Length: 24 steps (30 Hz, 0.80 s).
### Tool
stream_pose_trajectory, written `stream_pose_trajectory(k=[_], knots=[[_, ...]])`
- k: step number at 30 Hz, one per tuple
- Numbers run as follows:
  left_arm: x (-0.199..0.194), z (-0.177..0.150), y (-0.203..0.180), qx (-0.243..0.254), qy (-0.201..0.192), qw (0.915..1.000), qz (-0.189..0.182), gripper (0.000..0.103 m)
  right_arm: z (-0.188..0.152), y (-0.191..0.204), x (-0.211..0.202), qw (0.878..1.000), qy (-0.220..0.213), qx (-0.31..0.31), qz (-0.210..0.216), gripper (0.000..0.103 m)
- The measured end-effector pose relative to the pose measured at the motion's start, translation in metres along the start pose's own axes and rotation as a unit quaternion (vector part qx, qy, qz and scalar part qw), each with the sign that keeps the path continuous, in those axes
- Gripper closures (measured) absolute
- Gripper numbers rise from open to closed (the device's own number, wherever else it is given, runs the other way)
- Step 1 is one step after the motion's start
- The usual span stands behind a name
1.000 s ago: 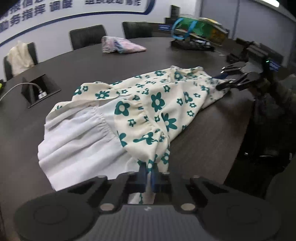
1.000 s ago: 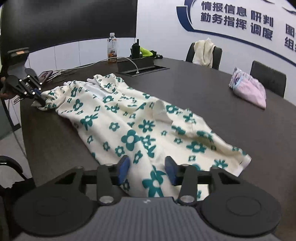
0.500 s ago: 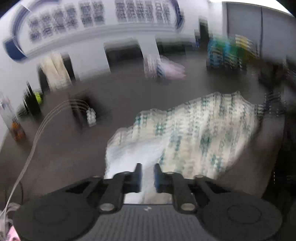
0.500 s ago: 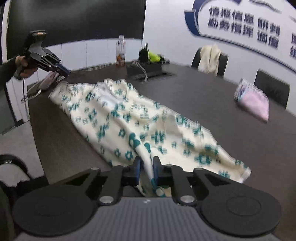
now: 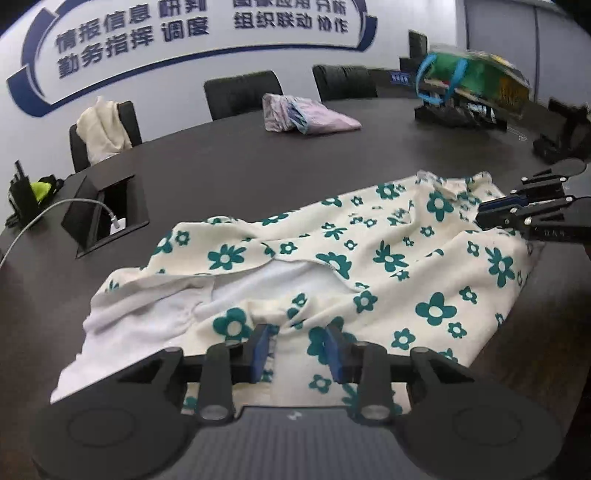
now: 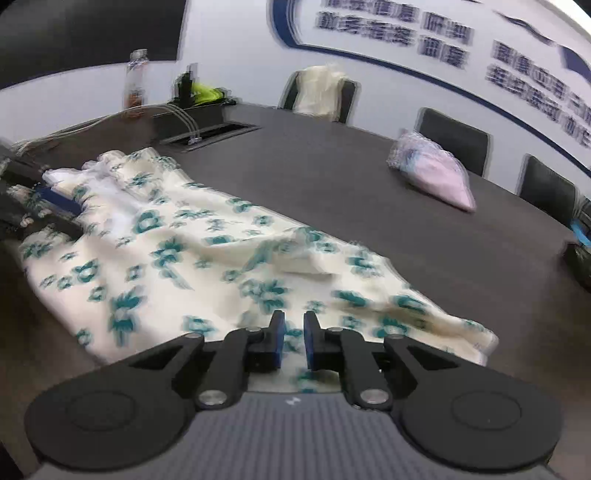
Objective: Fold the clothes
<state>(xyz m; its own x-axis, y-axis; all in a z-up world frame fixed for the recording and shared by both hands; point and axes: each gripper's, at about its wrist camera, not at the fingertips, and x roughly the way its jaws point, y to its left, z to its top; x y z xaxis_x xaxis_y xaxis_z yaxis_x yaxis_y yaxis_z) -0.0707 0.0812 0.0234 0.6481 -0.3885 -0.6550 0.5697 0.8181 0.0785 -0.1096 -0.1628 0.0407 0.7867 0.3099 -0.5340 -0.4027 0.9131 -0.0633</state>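
Fingers [image 5: 260, 347] of left gripper [image 5: 297, 349] spread over floral dress [image 5: 369, 266], right gripper [image 6: 293, 341] slightly parted above hem, dark worktop [image 5: 258, 173]

- Dress [image 5: 388, 258]: near hem hidden behind left gripper [image 5: 295, 349].
- Right wrist view: motion-blurred; wall lettering [image 6: 399, 26] unreadable.
- Bottle [image 6: 135, 88]: label illegible.
- Green bag [image 5: 476, 79]: smeared.
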Motion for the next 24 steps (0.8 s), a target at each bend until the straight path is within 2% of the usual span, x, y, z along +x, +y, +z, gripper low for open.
stream_pose_trajectory(k=[5,6,10,14,16,17,21,24], knots=[[-0.001,-0.007,-0.005,-0.016,-0.014,0.9998,0.001,0.067,0.005,0.005,-0.008,1.000,-0.015,0.007,-0.016,0.092],[-0.001,-0.007,-0.003,-0.022,-0.015,0.9996,-0.002,0.067,0.006,0.016,0.000,1.000,-0.008,0.002,0.016,0.092],[-0.005,-0.012,0.003,-0.031,-0.020,0.9993,-0.006,0.068,-0.005,0.036,0.035,0.999,0.033,-0.030,0.003,0.093],[-0.010,-0.018,0.006,-0.023,-0.026,0.9994,-0.007,0.068,-0.025,-0.007,0.014,0.998,0.032,0.034,-0.041,0.093],[-0.009,-0.018,0.008,-0.026,-0.026,0.9992,-0.012,0.068,-0.040,-0.030,0.002,0.993,0.046,0.061,-0.087,0.093],[-0.009,-0.018,0.009,-0.027,-0.027,0.9992,-0.013,0.068,-0.048,-0.039,-0.008,0.991,0.034,0.071,-0.104,0.093],[-0.011,-0.019,0.014,-0.035,-0.029,0.9988,-0.017,0.069,-0.057,-0.046,-0.020,0.989,0.029,0.089,-0.116,0.097],[-0.036,-0.026,0.013,-0.042,-0.058,0.9973,0.013,0.070,-0.065,-0.051,-0.029,0.987,0.024,0.102,-0.125,0.094]])
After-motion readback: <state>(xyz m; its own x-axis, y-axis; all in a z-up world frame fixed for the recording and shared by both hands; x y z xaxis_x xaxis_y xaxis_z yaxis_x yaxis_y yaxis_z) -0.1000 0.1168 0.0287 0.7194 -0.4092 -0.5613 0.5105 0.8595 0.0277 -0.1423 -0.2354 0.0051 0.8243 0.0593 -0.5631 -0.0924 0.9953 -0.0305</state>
